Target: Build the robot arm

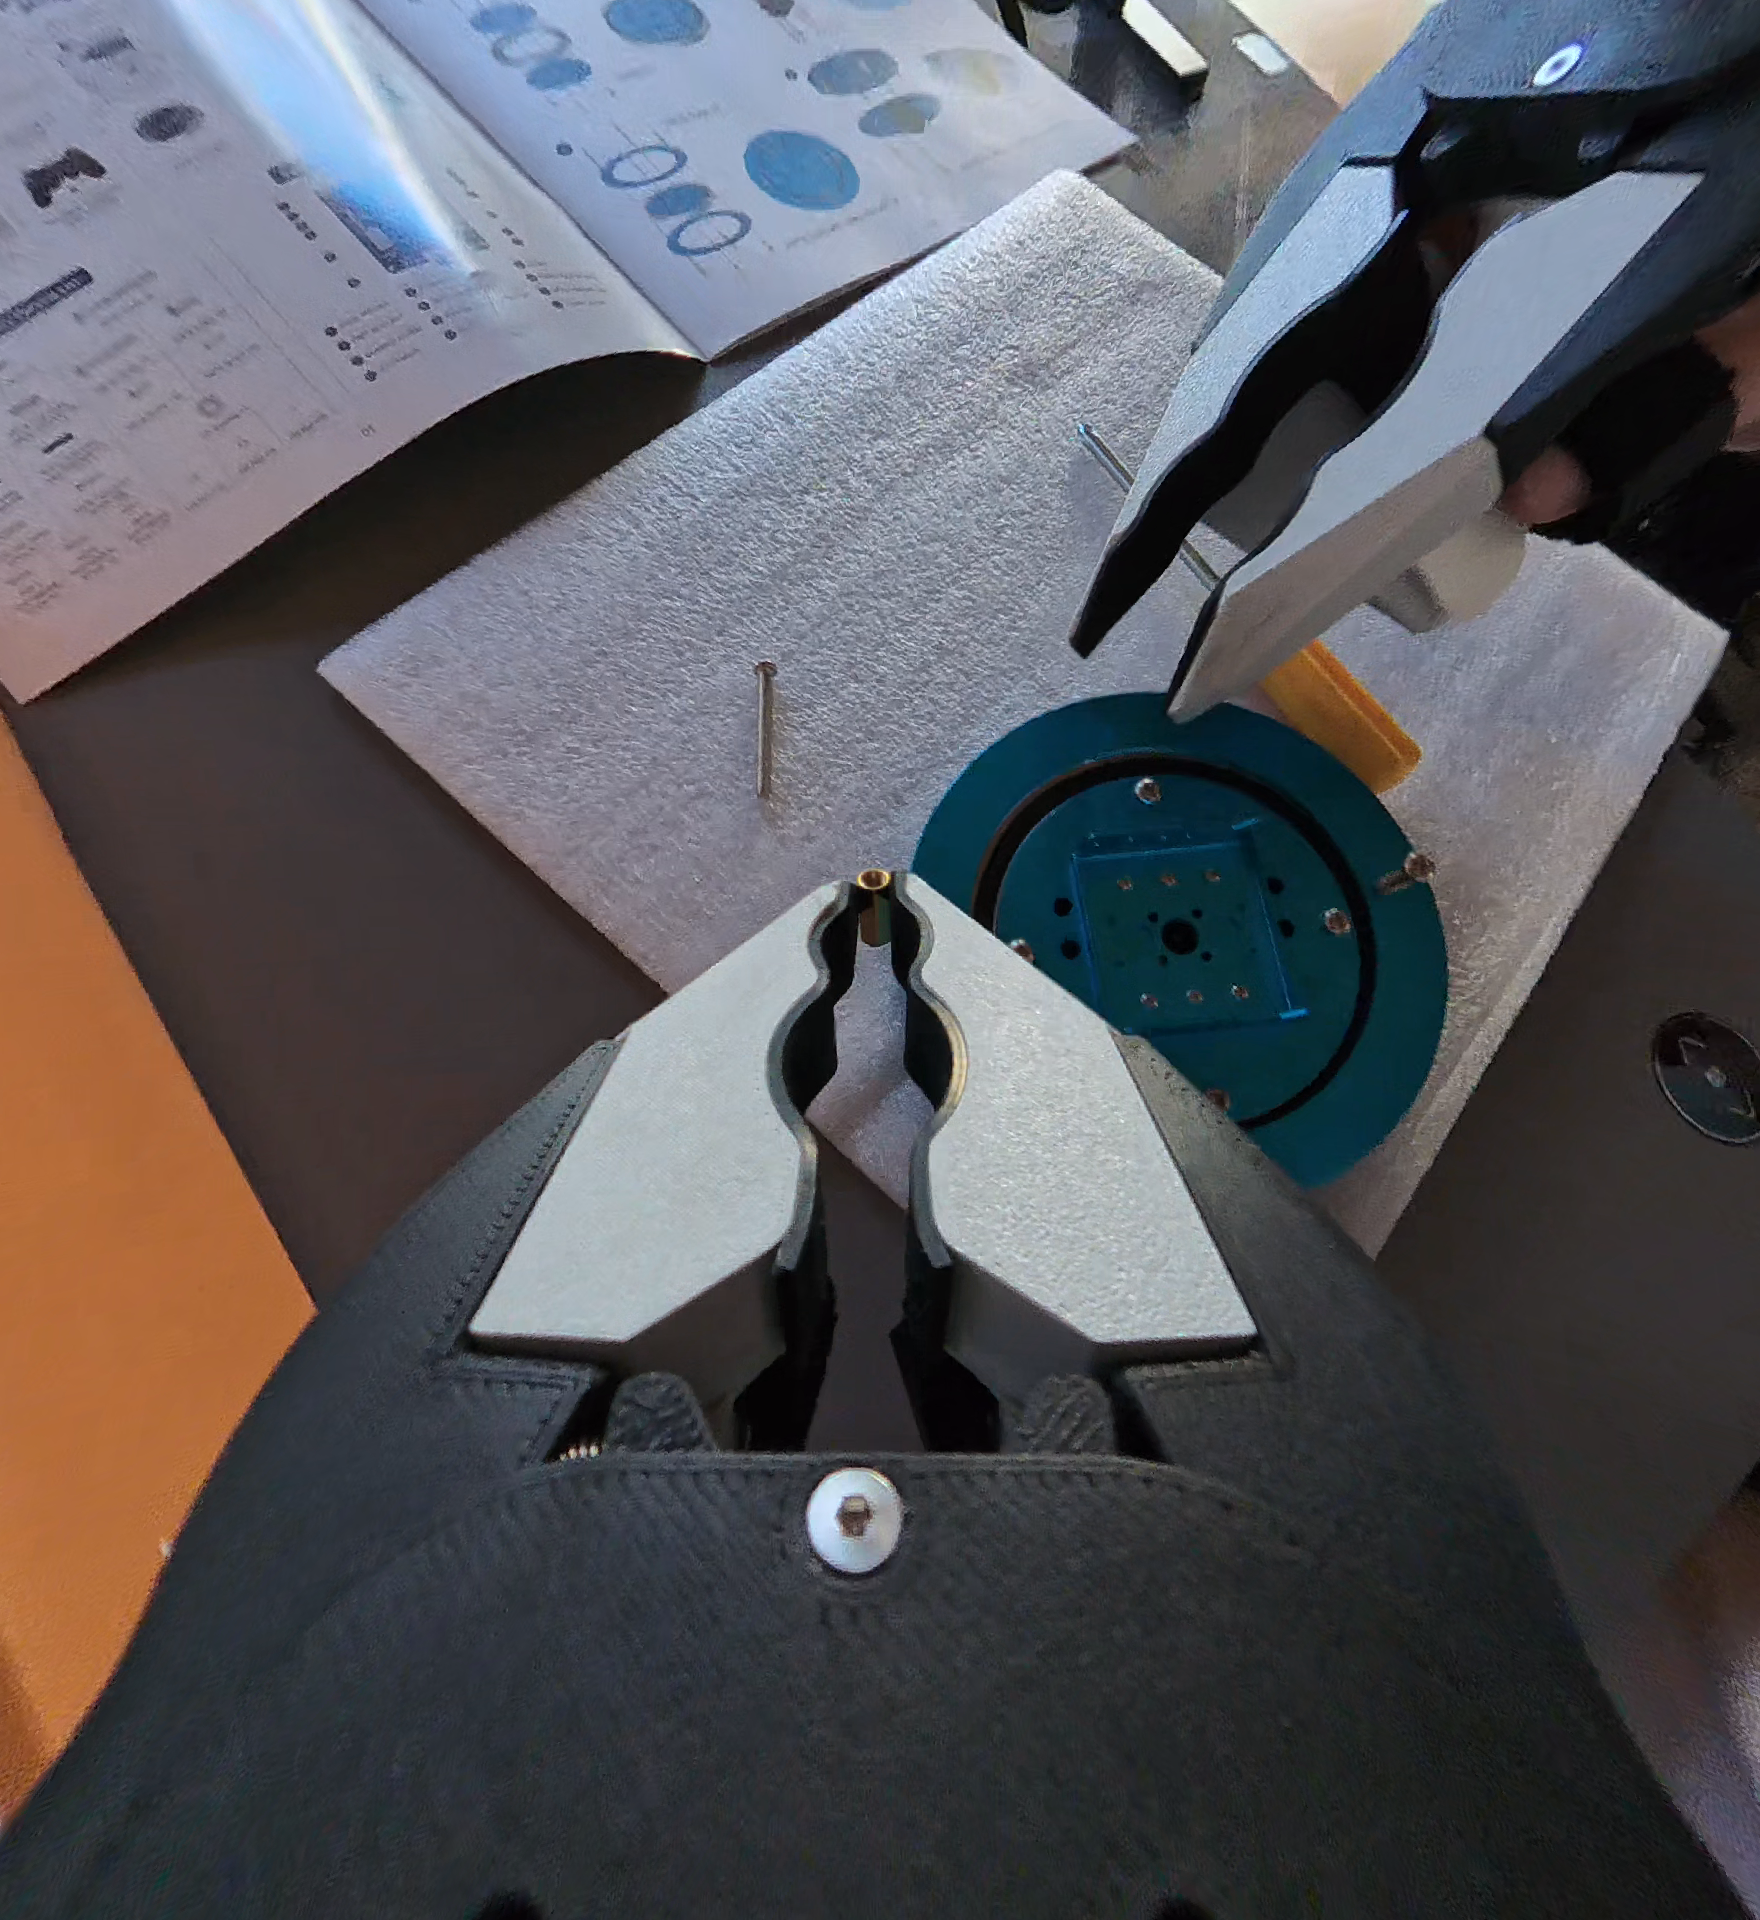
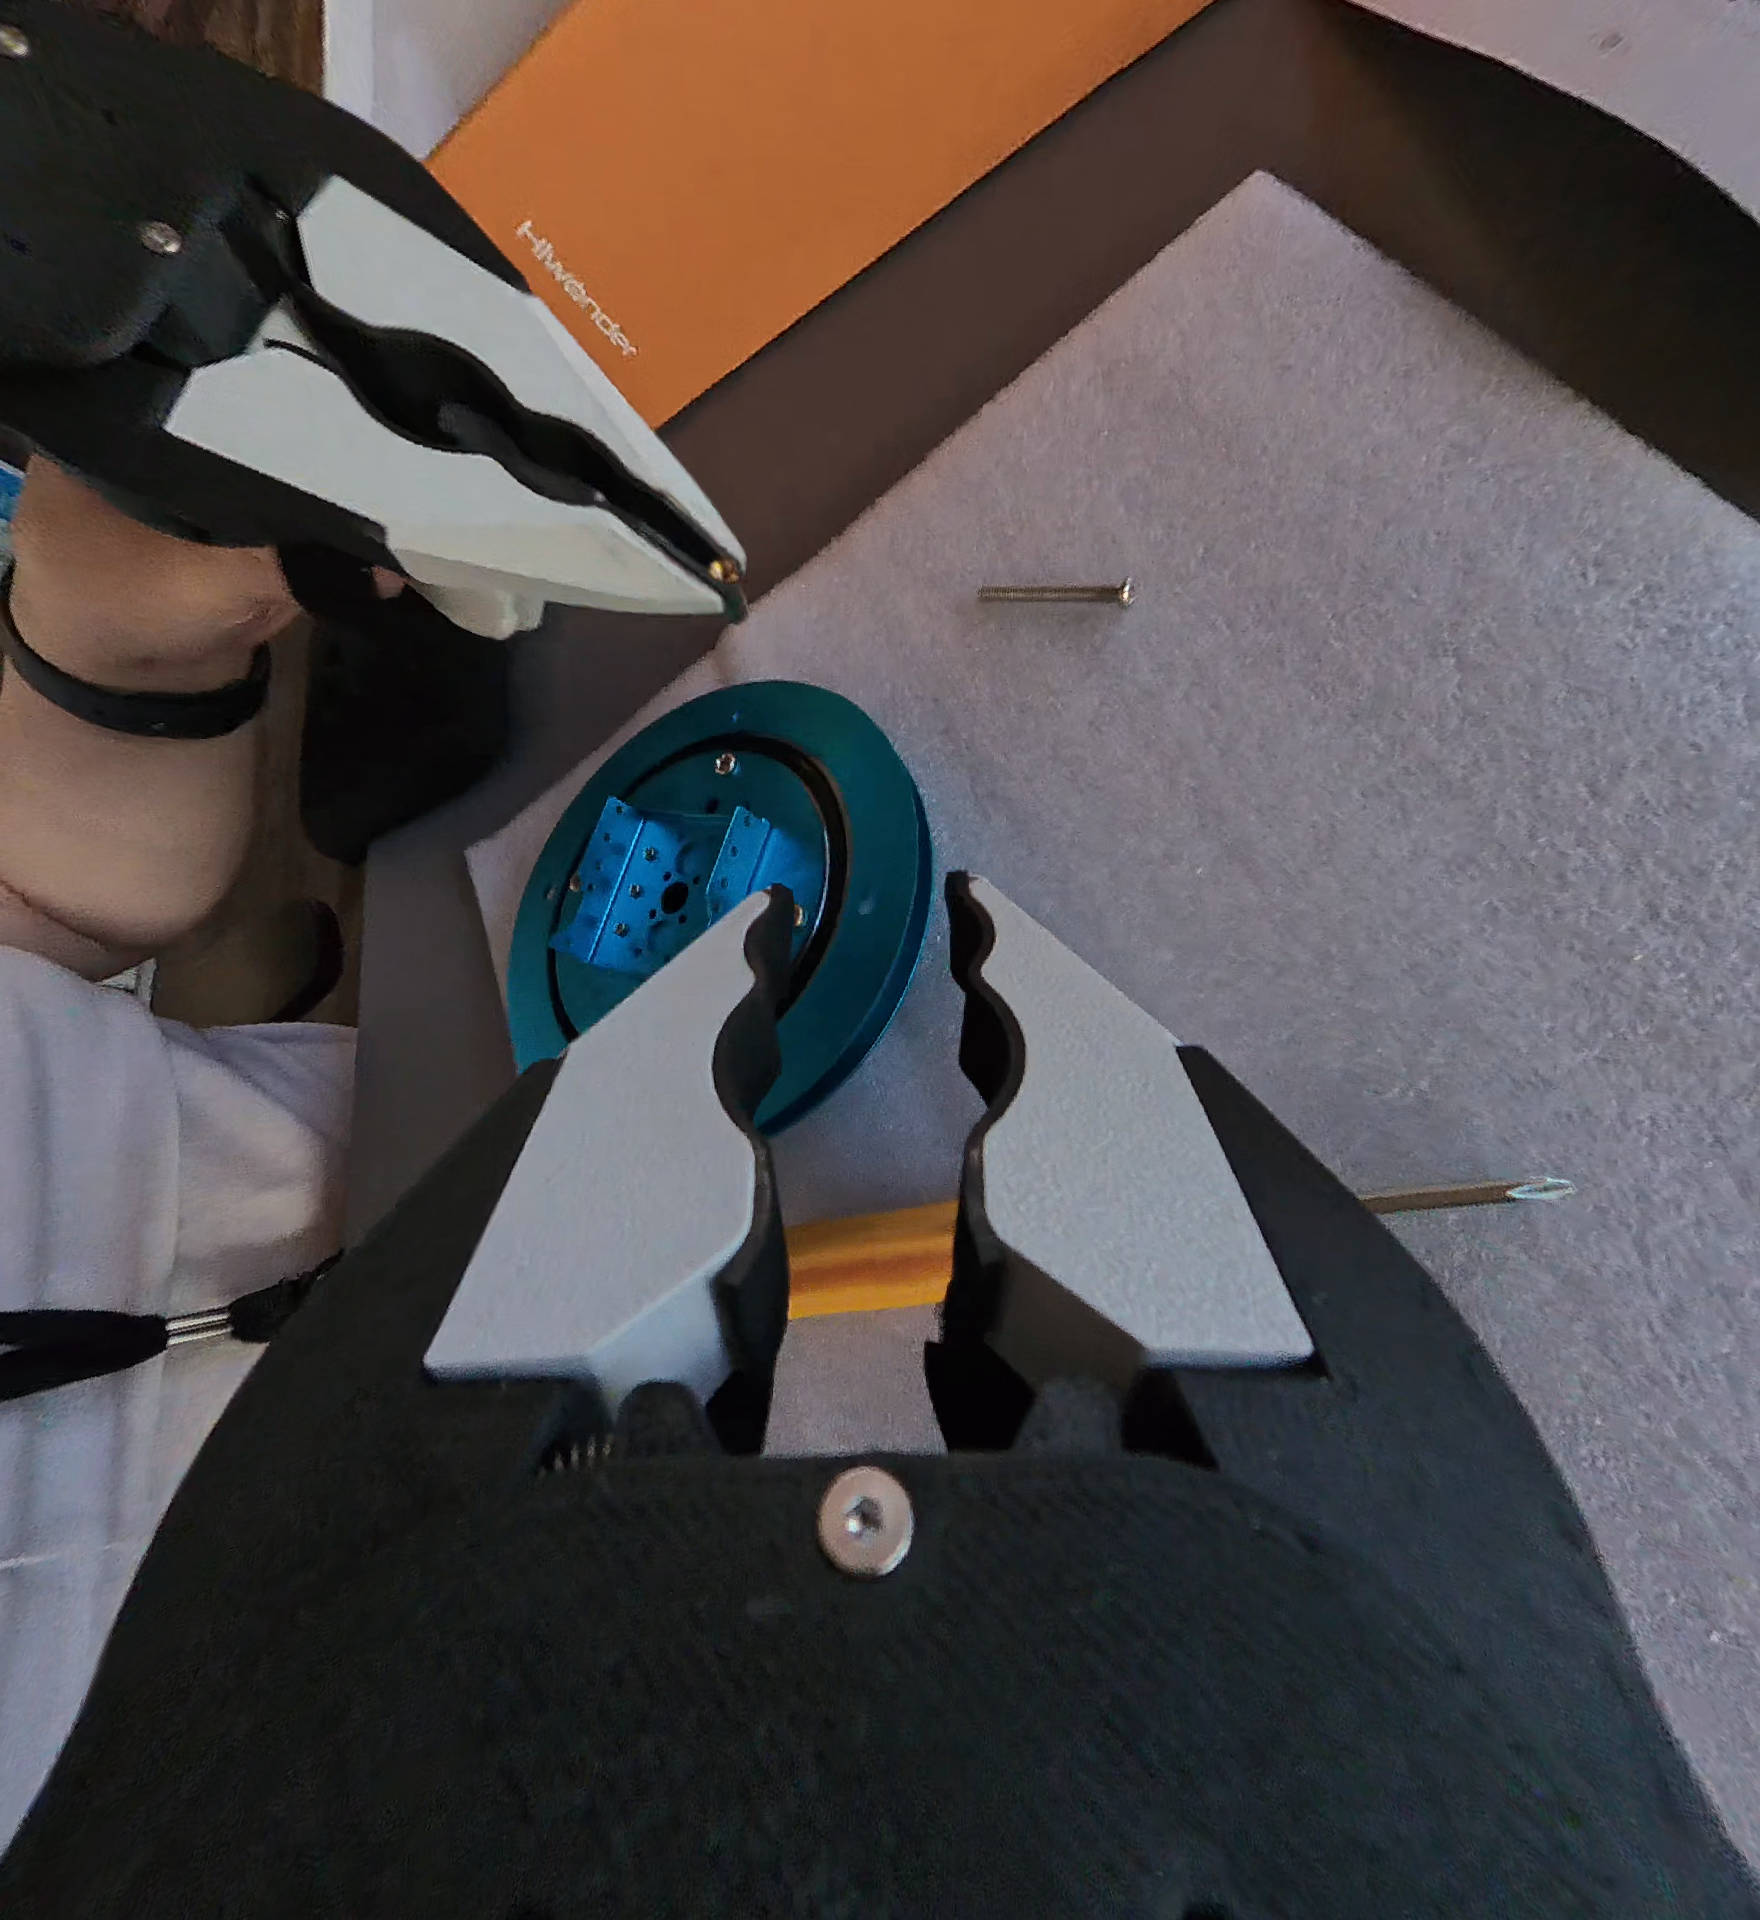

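This looks like a small hobby-electronics or robotics assembly bench, set up on a dark surface (image 1: 263, 883). A sheet of white packing foam (image 1: 855, 520) serves as a work mat, with a teal metal turntable base (image 1: 1395, 997) carrying a blue bracket (image 2: 647, 873), loose long screws (image 1: 765, 727) and a yellow-handled screwdriver (image 2: 871, 1257) lying on it. An open illustrated instruction booklet (image 1: 180, 343) lies beyond the mat, and an orange kit box (image 2: 751, 156) sits alongside. Daylight glares off the booklet pages.
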`<state>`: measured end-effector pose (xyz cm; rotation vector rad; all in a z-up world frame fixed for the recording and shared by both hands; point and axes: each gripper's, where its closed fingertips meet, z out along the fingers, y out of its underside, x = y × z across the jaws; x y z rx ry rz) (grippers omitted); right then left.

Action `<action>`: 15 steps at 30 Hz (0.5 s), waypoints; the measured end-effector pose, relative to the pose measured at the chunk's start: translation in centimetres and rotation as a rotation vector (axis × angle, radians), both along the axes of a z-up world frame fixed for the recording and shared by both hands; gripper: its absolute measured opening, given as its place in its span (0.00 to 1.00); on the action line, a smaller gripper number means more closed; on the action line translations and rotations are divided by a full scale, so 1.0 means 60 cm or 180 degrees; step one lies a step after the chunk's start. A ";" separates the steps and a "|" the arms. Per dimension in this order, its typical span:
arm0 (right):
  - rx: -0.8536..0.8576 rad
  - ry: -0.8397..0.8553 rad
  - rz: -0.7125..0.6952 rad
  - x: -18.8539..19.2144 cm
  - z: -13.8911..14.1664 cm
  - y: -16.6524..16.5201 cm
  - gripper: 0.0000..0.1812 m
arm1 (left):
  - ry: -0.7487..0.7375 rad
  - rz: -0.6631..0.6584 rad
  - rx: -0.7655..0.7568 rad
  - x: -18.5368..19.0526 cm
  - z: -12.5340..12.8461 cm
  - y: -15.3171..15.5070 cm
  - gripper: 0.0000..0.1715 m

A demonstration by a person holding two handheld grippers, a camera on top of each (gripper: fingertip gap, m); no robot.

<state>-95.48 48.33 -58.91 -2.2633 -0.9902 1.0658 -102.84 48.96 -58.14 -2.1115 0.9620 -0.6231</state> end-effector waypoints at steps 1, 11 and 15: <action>-0.0050 0.0037 -0.0003 0.000 0.003 0.003 0.16 | 0.0038 0.0003 -0.0059 0.003 -0.003 0.006 0.03; -0.0044 0.0382 -0.0213 0.005 0.028 0.001 0.16 | 0.0876 0.0140 -0.1369 -0.006 -0.062 0.018 0.03; -0.0041 0.0326 -0.0211 0.012 0.023 0.000 0.16 | 0.0806 0.0185 -0.1569 -0.002 -0.066 0.022 0.04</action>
